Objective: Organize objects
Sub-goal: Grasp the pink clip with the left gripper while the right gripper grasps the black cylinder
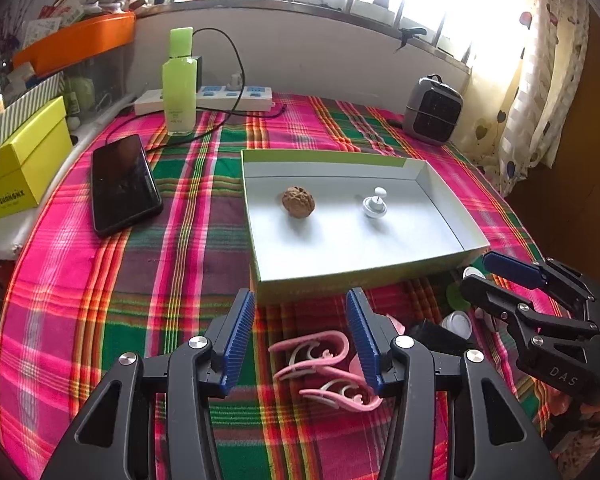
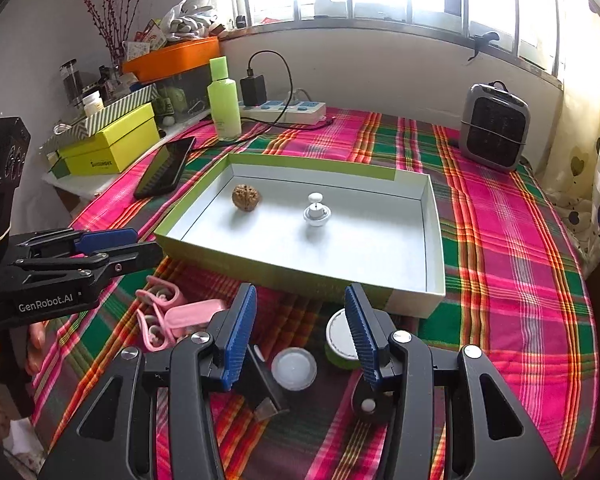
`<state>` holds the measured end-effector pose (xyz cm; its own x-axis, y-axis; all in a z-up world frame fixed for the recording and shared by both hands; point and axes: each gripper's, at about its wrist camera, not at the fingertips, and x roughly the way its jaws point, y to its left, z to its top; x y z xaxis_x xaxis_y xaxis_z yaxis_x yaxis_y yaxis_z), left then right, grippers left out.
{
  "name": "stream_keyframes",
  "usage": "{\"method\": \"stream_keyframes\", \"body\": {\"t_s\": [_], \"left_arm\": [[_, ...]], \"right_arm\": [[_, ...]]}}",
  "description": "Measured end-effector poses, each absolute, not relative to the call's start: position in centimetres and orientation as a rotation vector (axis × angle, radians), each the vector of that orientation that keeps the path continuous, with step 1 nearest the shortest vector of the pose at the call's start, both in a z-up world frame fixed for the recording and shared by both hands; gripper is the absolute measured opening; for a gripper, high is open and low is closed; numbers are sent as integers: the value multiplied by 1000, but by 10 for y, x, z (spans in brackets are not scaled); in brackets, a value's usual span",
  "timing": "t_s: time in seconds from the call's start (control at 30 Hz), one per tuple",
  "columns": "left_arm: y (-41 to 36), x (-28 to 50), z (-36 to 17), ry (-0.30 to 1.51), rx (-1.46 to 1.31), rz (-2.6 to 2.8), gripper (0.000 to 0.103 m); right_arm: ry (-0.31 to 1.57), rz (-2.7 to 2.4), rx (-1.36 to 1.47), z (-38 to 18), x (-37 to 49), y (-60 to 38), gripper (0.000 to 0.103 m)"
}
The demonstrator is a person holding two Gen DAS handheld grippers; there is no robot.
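Observation:
A shallow box lid (image 1: 440,178) (image 2: 432,240) with white inside and green rim lies on the plaid cloth. It holds a walnut (image 1: 298,202) (image 2: 245,197) and a small white knobbed piece (image 1: 375,205) (image 2: 317,212). My left gripper (image 1: 301,340) is open, with pink clips (image 1: 320,368) (image 2: 168,312) on the cloth between its fingers. My right gripper (image 2: 300,332) is open above a white round cap (image 2: 294,368), with a green-rimmed lid (image 2: 338,340) and a black piece (image 2: 264,384) beside it. The right gripper also shows in the left wrist view (image 1: 500,276), open.
A black phone (image 1: 122,184) (image 2: 166,168) lies left of the lid. A green bottle (image 1: 179,80) (image 2: 224,100), a power strip (image 1: 220,98) and a small heater (image 1: 434,110) (image 2: 494,126) stand at the back. A yellow box (image 1: 20,168) sits at the left edge.

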<state>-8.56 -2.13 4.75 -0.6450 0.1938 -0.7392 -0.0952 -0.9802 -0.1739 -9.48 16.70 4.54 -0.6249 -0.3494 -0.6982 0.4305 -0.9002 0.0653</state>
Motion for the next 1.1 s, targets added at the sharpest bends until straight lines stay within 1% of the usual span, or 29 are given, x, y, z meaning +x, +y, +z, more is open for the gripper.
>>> {"method": "stream_keyframes", "body": {"t_s": [0.27, 0.57, 0.77, 1.1], "left_arm": [[-16, -57, 38, -169, -1264, 2641, 47], [2, -52, 23, -154, -1334, 2596, 47], [2, -51, 20, -175, -1365, 2602, 47], [-14, -40, 14, -138, -1422, 2640, 48]], "right_arm": [[152, -2447, 1040, 35, -70, 169, 47], [132, -2413, 1088, 19, -60, 170, 47], [115, -2387, 1103, 15, -56, 169, 47], [96, -2322, 1110, 12, -48, 162, 47]]}}
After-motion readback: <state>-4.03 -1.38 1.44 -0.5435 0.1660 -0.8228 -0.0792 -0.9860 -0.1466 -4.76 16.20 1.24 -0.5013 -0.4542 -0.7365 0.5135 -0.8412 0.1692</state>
